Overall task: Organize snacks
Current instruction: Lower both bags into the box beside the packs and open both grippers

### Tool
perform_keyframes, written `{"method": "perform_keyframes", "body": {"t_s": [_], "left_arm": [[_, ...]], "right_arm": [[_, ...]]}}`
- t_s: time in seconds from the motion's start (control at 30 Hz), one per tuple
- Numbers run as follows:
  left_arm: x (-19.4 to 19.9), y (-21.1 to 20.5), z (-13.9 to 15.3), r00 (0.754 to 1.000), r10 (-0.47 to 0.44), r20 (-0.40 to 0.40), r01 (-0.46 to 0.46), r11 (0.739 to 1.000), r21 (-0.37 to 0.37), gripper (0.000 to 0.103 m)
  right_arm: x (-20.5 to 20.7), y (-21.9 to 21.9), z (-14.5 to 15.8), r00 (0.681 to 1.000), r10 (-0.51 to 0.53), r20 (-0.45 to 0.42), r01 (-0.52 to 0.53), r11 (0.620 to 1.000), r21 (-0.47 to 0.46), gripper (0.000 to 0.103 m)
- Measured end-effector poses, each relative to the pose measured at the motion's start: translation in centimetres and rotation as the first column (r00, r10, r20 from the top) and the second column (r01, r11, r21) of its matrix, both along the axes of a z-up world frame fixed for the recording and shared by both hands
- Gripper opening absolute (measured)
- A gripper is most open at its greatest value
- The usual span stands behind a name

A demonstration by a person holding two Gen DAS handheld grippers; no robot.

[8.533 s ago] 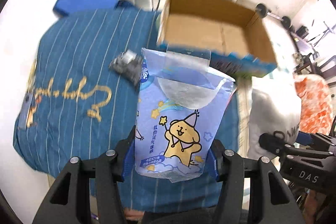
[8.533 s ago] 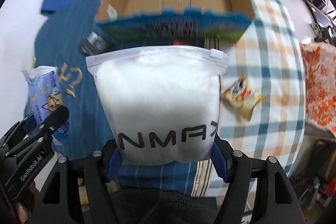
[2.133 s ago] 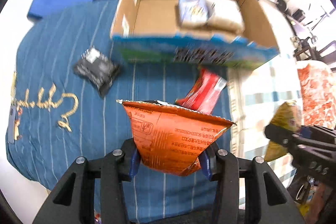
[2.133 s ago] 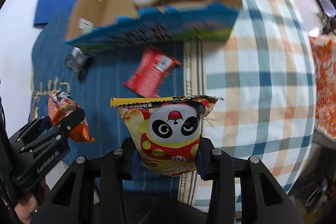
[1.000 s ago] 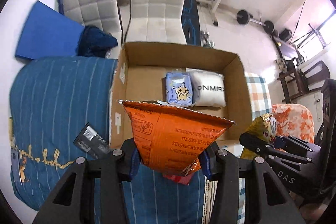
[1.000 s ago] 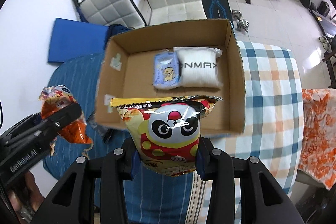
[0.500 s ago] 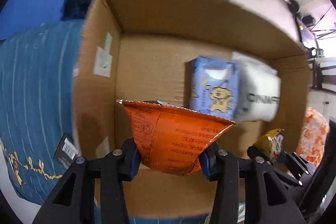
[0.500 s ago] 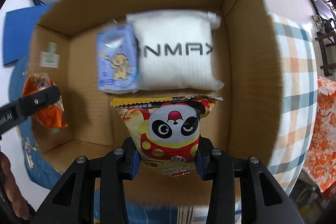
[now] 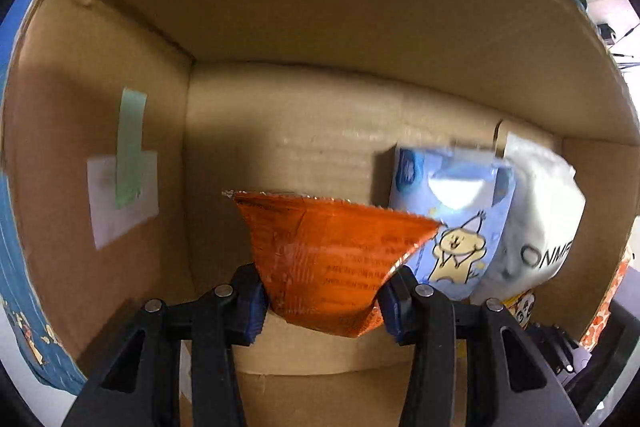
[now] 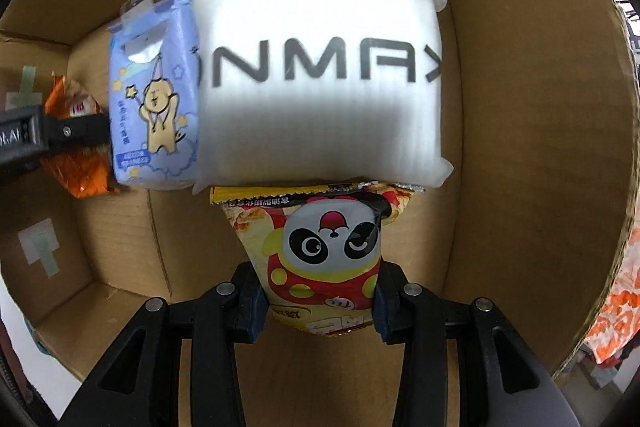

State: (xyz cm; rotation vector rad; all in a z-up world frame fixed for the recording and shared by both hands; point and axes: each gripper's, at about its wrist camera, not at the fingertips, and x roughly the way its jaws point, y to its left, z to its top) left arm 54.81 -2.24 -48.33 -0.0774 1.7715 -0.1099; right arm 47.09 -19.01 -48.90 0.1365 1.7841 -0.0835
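Both grippers are down inside the cardboard box [image 9: 320,7]. My left gripper [image 9: 322,301] is shut on an orange snack bag [image 9: 324,259], held near the box's left wall. My right gripper [image 10: 318,301] is shut on a yellow panda snack bag [image 10: 324,251], just below the white ONMAX pouch [image 10: 320,75]. A light-blue pack with a cartoon dog [image 10: 158,111] lies against the pouch's left side. In the right wrist view the orange snack bag [image 10: 78,171] and the left gripper's fingers [image 10: 60,131] show at the left.
The box walls [image 10: 520,107] close in on all sides. A taped white label [image 9: 120,195] sits on the left wall. Bare cardboard floor [image 10: 120,235] lies left of the panda bag. Orange patterned fabric [image 10: 616,323] shows outside the right wall.
Both grippers have dropped deeper into the box with their bags. The walls now fill both views and the pouch and blue pack look much closer.
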Motion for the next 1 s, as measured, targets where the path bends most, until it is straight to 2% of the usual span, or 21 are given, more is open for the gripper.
{"method": "perform_keyframes", "body": {"t_s": [0.2,0.27,0.37,0.47,0.53,0.63,0.8,0.9,0.93,1.0], "left_arm": [[-0.4,0.1,0.4,1.000,-0.008,0.007,0.008,1.000,-0.004,0.044],[-0.7,0.2,0.7,1.000,-0.009,0.000,0.009,1.000,-0.005,0.051],[-0.6,0.8,1.0,1.000,0.006,-0.007,-0.007,1.000,-0.016,0.052],[-1.1,0.9,1.6,1.000,0.003,-0.012,-0.003,1.000,-0.019,0.052],[-1.5,0.9,2.2,1.000,0.004,-0.007,-0.005,1.000,-0.022,0.052],[-2.5,1.2,3.5,1.000,0.014,0.004,-0.014,0.999,-0.039,0.052],[-4.9,1.7,7.0,0.998,0.006,0.063,-0.003,0.999,-0.050,0.053],[-6.4,2.3,9.9,0.992,-0.003,0.126,0.008,0.999,-0.043,0.061],[-7.3,2.5,10.6,0.988,-0.005,0.153,0.011,0.999,-0.037,0.068],[-8.5,2.6,12.8,0.977,-0.008,0.215,0.014,0.999,-0.029,0.071]], "right_arm": [[0.6,0.2,-0.3,1.000,-0.007,-0.010,0.007,1.000,-0.006,0.044],[0.5,0.3,-0.4,1.000,-0.003,-0.012,0.003,1.000,-0.003,0.044],[0.7,0.1,-0.1,1.000,0.001,-0.012,-0.001,1.000,0.005,0.046],[0.7,0.3,0.7,1.000,0.014,-0.002,-0.014,1.000,-0.004,0.049],[0.4,0.3,1.4,1.000,0.015,0.011,-0.015,1.000,-0.001,0.057],[0.0,0.2,2.6,0.999,0.014,0.035,-0.014,1.000,-0.001,0.062],[-0.4,0.4,5.4,0.997,0.020,0.081,-0.021,1.000,0.012,0.068],[-1.3,0.9,7.5,0.991,0.040,0.124,-0.042,0.999,0.012,0.073],[-1.6,0.9,8.1,0.990,0.043,0.135,-0.046,0.999,0.015,0.073],[-2.7,1.0,9.6,0.985,0.047,0.168,-0.053,0.998,0.027,0.077]]}}
